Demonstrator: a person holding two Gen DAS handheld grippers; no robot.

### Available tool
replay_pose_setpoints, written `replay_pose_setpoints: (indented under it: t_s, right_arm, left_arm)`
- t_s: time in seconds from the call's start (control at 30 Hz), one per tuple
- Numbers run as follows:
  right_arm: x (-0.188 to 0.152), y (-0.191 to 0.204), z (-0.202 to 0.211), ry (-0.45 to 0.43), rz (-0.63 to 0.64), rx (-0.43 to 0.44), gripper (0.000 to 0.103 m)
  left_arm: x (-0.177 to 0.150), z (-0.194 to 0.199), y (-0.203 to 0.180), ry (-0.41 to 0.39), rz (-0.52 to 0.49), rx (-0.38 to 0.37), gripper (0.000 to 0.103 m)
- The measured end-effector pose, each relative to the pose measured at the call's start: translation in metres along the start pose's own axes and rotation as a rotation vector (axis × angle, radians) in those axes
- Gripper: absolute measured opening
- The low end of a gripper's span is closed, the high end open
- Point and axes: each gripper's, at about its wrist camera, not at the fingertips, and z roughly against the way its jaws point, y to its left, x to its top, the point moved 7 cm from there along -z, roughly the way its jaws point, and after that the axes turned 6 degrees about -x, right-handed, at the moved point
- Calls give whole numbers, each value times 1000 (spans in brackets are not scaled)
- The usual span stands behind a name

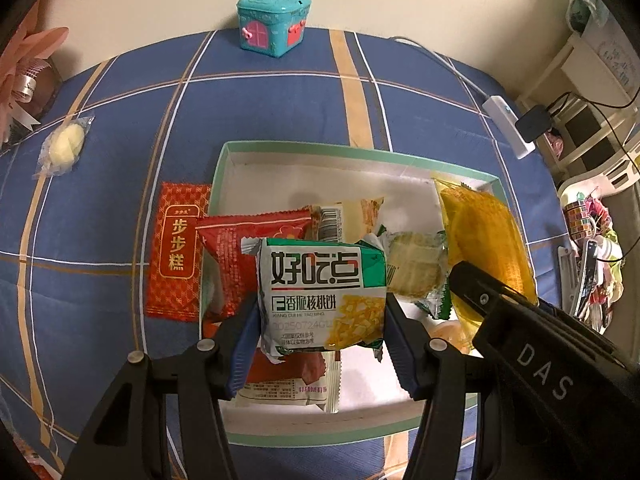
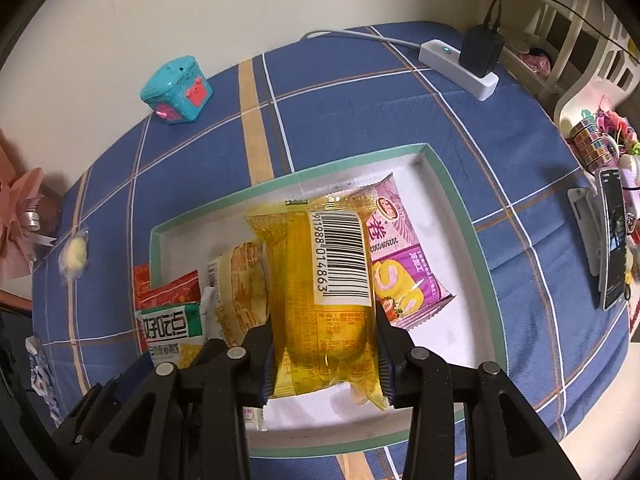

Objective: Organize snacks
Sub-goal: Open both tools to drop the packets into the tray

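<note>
A shallow white tray with a green rim (image 1: 280, 146) (image 2: 460, 216) lies on the blue checked cloth and holds several snack packets. My left gripper (image 1: 320, 320) is shut on a green-and-white biscuit packet (image 1: 322, 296), held over the tray's left half above a red packet (image 1: 240, 248). My right gripper (image 2: 324, 344) is shut on a clear yellow packet with a barcode (image 2: 320, 280), held over the tray's middle; that packet (image 1: 486, 248) also shows at the right in the left wrist view. A purple cake-roll packet (image 2: 404, 256) lies in the tray beside it.
Outside the tray's left side lie a red flat packet (image 1: 176, 248) and a small clear-wrapped yellow sweet (image 1: 66, 144). A teal toy house box (image 1: 274, 20) stands at the back by the wall. A white power strip (image 2: 460, 64) and a phone on a stand (image 2: 612, 240) are at the right.
</note>
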Motion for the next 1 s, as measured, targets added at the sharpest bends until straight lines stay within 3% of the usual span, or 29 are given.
replay_pose_setpoints:
  t_s: [0.23,0.37,0.7,1.0]
  right_arm:
    - [-1,2,-3,16,12,-4,44]
    - [1,1,2,7,11,-13,56]
    - [12,-2,35,-77,-5,-3,59]
    - [15,-2,38,-86,-7,-10,59]
  left_arm:
    - [-3,-6,-1,23,8,-2,61]
    - [-2,-2,-3,20,3,-2,65]
    - [9,31,-7,-54,-9,-36,71]
    - [19,44,55,-96,152,14,71]
